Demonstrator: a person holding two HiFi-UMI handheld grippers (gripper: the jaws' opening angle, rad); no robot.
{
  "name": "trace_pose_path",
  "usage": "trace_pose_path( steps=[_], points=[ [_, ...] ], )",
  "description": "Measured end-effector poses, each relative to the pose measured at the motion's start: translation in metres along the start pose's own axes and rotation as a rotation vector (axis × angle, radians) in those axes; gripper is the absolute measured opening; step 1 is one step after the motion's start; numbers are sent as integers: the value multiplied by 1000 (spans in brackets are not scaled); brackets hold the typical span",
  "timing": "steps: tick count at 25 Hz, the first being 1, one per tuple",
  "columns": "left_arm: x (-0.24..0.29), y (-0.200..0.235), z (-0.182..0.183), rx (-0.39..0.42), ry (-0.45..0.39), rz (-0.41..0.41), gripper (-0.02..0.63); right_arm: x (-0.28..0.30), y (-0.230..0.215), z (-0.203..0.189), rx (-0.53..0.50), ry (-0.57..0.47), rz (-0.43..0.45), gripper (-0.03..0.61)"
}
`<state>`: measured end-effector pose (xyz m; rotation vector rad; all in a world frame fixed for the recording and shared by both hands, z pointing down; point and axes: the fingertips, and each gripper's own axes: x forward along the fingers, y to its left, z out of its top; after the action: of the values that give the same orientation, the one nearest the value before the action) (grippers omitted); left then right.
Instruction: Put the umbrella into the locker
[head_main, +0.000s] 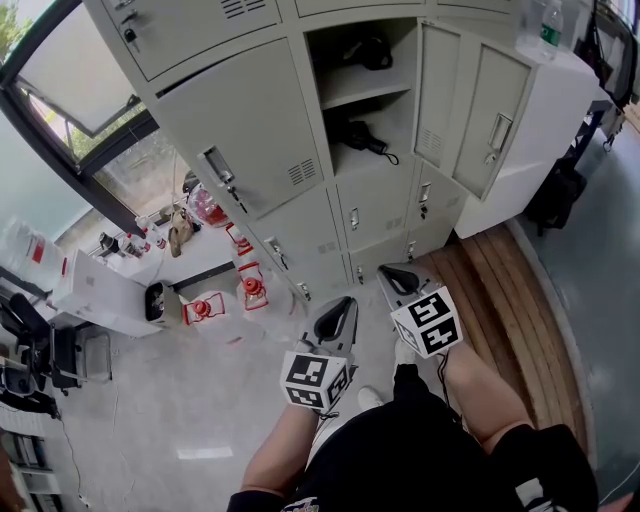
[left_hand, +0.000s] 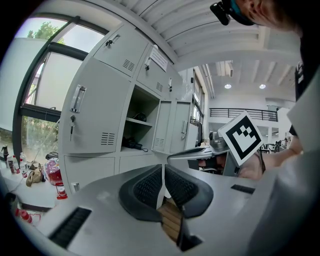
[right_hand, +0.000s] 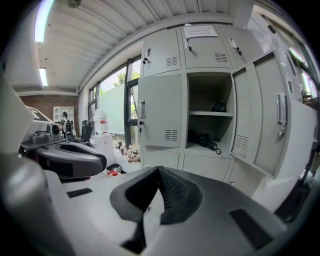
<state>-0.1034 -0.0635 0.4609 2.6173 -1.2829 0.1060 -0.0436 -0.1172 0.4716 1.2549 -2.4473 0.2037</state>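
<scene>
A black folded umbrella (head_main: 362, 138) lies on the lower shelf of the open grey locker (head_main: 372, 170); it also shows in the left gripper view (left_hand: 132, 144) and the right gripper view (right_hand: 203, 139). Another dark item (head_main: 368, 52) sits on the shelf above. Both grippers hang low in front of the lockers, well short of the umbrella. My left gripper (head_main: 335, 318) (left_hand: 163, 172) is shut with nothing between its pads. To its right, my right gripper (head_main: 400, 283) (right_hand: 159, 175) is also shut and empty. Each gripper view catches the other gripper at its side.
The locker's door (head_main: 490, 115) stands open to the right, and a neighbouring door (head_main: 240, 140) swings out on the left. Red lanterns (head_main: 252, 290) and a white box (head_main: 100, 290) sit on the floor at left. A wooden platform (head_main: 500, 270) lies right of the lockers.
</scene>
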Motion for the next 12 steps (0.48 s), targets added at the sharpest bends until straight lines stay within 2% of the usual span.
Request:
trace_pose_path(
  steps=[12],
  points=[
    [-7,1,0,-3,-8,-3,28,-2,8,1,-8,3,-3,54]
  ],
)
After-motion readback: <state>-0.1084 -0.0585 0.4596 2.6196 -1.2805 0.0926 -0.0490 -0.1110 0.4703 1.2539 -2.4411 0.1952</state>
